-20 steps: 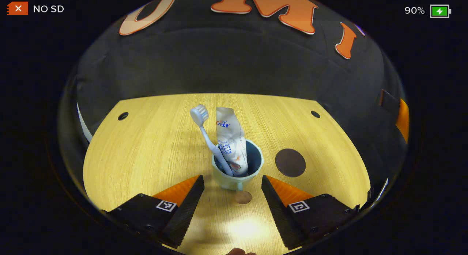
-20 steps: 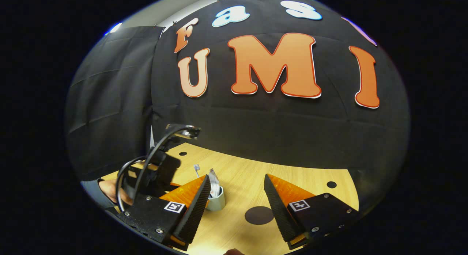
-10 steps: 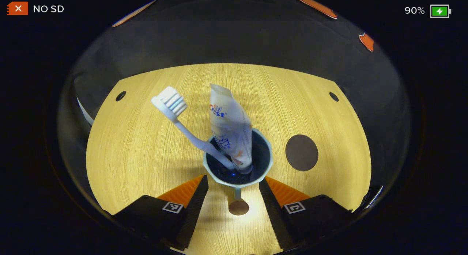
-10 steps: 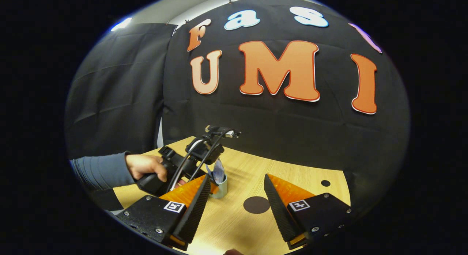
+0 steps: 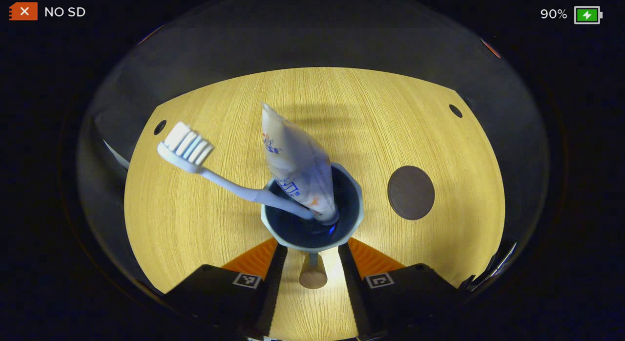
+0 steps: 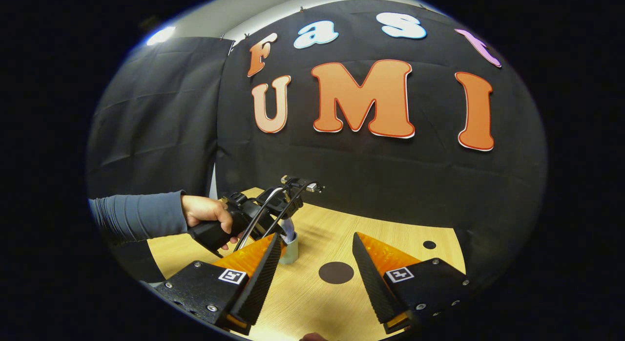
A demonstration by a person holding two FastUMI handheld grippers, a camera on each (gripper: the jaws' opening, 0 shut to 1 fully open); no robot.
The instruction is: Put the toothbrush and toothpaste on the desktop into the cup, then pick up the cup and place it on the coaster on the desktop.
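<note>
In the left gripper view we see the pale blue-green cup with a dark inside (image 5: 312, 219) standing on the light wooden desktop (image 5: 195, 223) toward its near edge, with the white toothbrush (image 5: 205, 165) leaning out to the left, bristles up, and the white toothpaste tube (image 5: 295, 165) upright beside it in the cup. Our left gripper (image 5: 312, 255) has its fingers narrowed to either side of the cup's small handle with its round wooden end (image 5: 313, 276), though we cannot tell whether they touch it. The dark round coaster (image 5: 411, 192) lies bare, apart from the cup toward the right edge, while in the right gripper view our right gripper (image 6: 317, 263) hangs above the desktop with fingers wide, and a hand (image 6: 207, 211) in a grey-blue sleeve (image 6: 139, 216) holds the other gripper over the cup.
</note>
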